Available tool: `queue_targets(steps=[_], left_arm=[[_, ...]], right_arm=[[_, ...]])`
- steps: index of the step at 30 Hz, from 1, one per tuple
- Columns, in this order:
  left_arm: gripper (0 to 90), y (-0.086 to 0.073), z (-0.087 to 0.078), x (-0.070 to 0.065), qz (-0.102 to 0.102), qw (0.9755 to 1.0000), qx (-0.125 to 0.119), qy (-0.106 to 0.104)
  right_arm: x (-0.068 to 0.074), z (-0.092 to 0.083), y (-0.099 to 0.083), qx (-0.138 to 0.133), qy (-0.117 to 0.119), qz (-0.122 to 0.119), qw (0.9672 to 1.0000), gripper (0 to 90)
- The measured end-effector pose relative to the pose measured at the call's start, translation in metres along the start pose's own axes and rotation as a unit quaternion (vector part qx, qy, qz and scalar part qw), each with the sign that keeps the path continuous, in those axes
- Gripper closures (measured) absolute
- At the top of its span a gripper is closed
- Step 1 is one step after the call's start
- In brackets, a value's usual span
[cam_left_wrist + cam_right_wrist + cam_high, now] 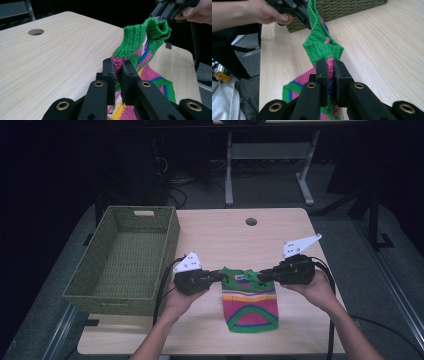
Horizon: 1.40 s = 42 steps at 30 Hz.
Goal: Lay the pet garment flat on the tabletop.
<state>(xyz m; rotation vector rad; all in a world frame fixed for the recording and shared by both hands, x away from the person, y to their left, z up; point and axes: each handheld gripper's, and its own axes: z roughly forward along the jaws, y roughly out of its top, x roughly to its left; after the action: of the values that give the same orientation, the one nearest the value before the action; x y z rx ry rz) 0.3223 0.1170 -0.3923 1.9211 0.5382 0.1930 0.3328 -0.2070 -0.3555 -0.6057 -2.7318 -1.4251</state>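
A: Two tools, both clamped. The left tool (pixel 216 278) has its jaws closed on one top corner of the knit (pixel 250 306); the right tool (pixel 264 274) has its jaws closed on the other top corner.

B: Confirmed. In the left gripper view, the pink-and-green edge of the knit (pixel 140 47) is pinched between the pads, and the right tool (pixel 160 15) holds the far green cuff. In the right gripper view, the knit (pixel 322 45) sits between the pads in the same way, with the left tool (pixel 305 18) gripping farther off.

A: Location of the knit?

B: Near the front middle of the table (pixel 215 232). The top edge looks lifted between the tools; the lower part rests on the wood. The basket (pixel 102 292) stands just beside it, at the table's left edge.

A: Judged step: raise it and carry it to the basket. Failure modes?

B: First, slippage. Each grip takes only a small bite of loose knit; a fast pull could draw a corner out, and the garment would swing from one tool.

A: Second?

B: Uneven travel. If one hand leads, the fabric stretches or twists between the tools.

A: Third?

B: Snagging. The hanging hem could drag on the table or catch the woven basket rim if lifted too low, leaving it draped over the wall instead of inside.
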Motion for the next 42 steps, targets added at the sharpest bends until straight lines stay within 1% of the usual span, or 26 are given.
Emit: queue_targets(steps=[5,8,11,14,15,16,19,21,23,25,27,29,30,31,32,33,34,35,36,37,38,39,40,42], left_arm=[[83.7,0.007,0.005,0.005,0.005,0.9999,0.013,0.006],[83.7,0.007,0.012,0.009,-0.004,0.9998,0.02,0.008],[83.7,0.006,0.017,0.013,-0.01,0.9997,0.021,0.005],[83.6,0.003,0.021,0.017,-0.018,0.9995,0.023,0.009],[83.6,0.003,0.021,0.017,-0.018,0.9995,0.023,0.009],[83.6,0.003,0.023,0.02,-0.019,0.9994,0.027,0.012],[83.4,0.002,0.027,0.024,-0.024,0.9991,0.03,0.018],[83.4,0.002,0.029,0.026,-0.031,0.9988,0.031,0.022],[83.4,0.002,0.032,0.029,-0.032,0.9986,0.035,0.024],[83.5,0.001,0.034,0.032,-0.038,0.9984,0.036,0.022],[83.4,0.001,0.037,0.035,-0.038,0.9982,0.039,0.023],[83.4,0.001,0.039,0.036,-0.039,0.9983,0.036,0.025],[83.4,0.001,0.042,0.039,-0.044,0.9981,0.035,0.028],[83.4,0.001,0.045,0.04,-0.044,0.9978,0.04,0.03],[83.3,0.002,0.048,0.042,-0.043,0.9972,0.046,0.04],[82.4,0.002,0.048,0.042,-0.043,0.9972,0.046,0.04],[77.9,0.004,0.052,0.044,-0.046,0.9966,0.046,0.051],[71.6,0.008,0.06,0.05,-0.058,0.9945,0.035,0.08],[66.0,0.012,0.065,0.059,-0.069,0.9925,0.032,0.096],[60.1,0.012,0.065,0.059,-0.069,0.9925,0.032,0.096],[60.1,0.013,0.067,0.064,-0.077,0.9913,0.035,0.101],[58.7,0.014,0.068,0.068,-0.082,0.9904,0.044,0.102],[58.6,0.014,0.069,0.07,-0.083,0.9899,0.048,0.104],[58.2,0.014,0.069,0.072,-0.081,0.9897,0.054,0.105]], right_arm=[[-0.004,0.001,0.0,0.001,-0.007,0.006,1.0,83.7],[-0.01,0.001,0.0,0.006,-0.018,0.011,0.9998,83.7],[-0.015,0.003,0.0,0.013,-0.025,0.015,0.9995,83.7],[-0.02,0.004,0.0,0.014,-0.031,0.02,0.9992,83.7],[-0.02,0.004,0.0,0.014,-0.031,0.02,0.9992,83.7],[-0.024,0.005,-0.001,0.015,-0.034,0.024,0.999,83.7],[-0.028,0.007,0.0,0.017,-0.039,0.026,0.9987,83.6],[-0.032,0.009,0.001,0.02,-0.045,0.029,0.9984,83.6],[-0.035,0.011,0.002,0.021,-0.048,0.032,0.9981,83.6],[-0.039,0.013,0.002,0.021,-0.05,0.034,0.9979,83.6],[-0.043,0.014,0.001,0.023,-0.054,0.038,0.9976,83.5],[-0.047,0.015,0.0,0.022,-0.056,0.043,0.9972,83.4],[-0.048,0.016,0.0,0.021,-0.057,0.046,0.9971,83.3],[-0.051,0.016,-0.001,0.02,-0.061,0.047,0.9968,83.3],[-0.053,0.017,-0.001,0.019,-0.065,0.05,0.9964,83.3],[-0.056,0.017,-0.001,0.016,-0.071,0.054,0.9959,82.9],[-0.061,0.018,-0.002,0.011,-0.08,0.057,0.9952,82.0],[-0.067,0.02,-0.002,0.007,-0.1,0.065,0.9928,79.2],[-0.074,0.02,-0.002,0.001,-0.124,0.083,0.9887,76.7],[-0.074,0.02,-0.002,0.001,-0.124,0.083,0.9887,76.7],[-0.089,0.02,-0.005,-0.019,-0.136,0.107,0.9847,73.2],[-0.095,0.019,-0.007,-0.028,-0.15,0.118,0.9814,67.6],[-0.102,0.019,-0.01,-0.033,-0.162,0.125,0.9783,64.8],[-0.107,0.019,-0.014,-0.031,-0.161,0.139,0.9766,63.9]])
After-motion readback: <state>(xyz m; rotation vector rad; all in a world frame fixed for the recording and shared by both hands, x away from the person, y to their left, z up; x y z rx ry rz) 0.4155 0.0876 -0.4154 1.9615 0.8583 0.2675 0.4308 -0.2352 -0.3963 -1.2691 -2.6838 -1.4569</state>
